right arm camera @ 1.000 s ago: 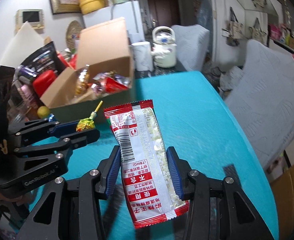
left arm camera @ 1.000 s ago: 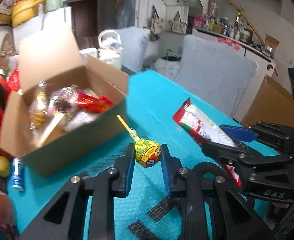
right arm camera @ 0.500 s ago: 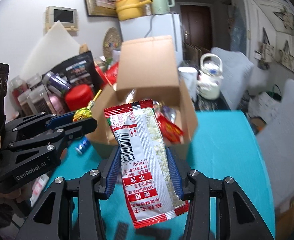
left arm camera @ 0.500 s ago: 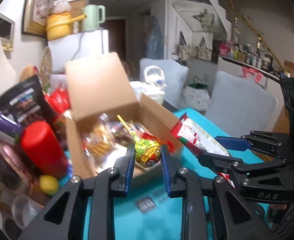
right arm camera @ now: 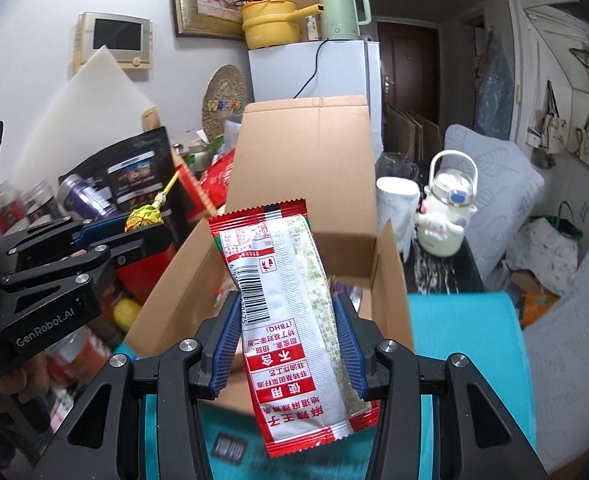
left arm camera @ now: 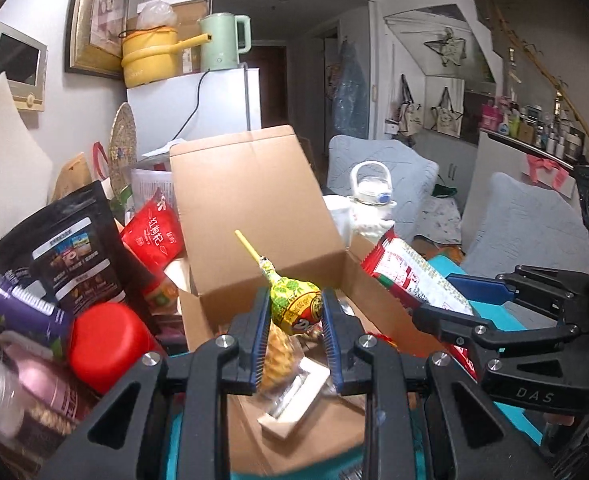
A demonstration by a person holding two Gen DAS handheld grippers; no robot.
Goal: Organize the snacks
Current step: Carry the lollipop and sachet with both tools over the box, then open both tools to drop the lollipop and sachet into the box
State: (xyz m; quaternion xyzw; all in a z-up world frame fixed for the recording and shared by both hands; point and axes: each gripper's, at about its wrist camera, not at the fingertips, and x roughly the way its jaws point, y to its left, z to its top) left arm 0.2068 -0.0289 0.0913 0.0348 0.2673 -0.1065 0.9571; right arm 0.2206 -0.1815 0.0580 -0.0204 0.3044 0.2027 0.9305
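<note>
Both tools are over the open brown cardboard box, each with a snack to drop in. The left tool is clenched on a round lollipop in a yellow-green wrapper, its yellow stick slanting up and away toward the box's raised flap. The right tool grips a long red-and-white sachet with a barcode across its middle, so the packet stands up between the blue pads with its top edge leaning toward the box's back wall.

The step in hand looks like the drop itself. To do it well, I would bring each tool clearly inside the box's rim before letting go, since the box already holds packets and a clear wrapped snack, and the free room looks modest. The lollipop hangs just above that clear wrapped snack, well within the walls, so a plain release should land it. The sachet is trickier: its lower end sits over the near wall and the teal-covered worktop, not over the cavity. It would want carrying a little farther in, or tipping forward, so that it does not catch the cardboard edge and slide out onto the worktop. The two tools are near each other, side by side, so releasing one at a time seems safer.
</note>
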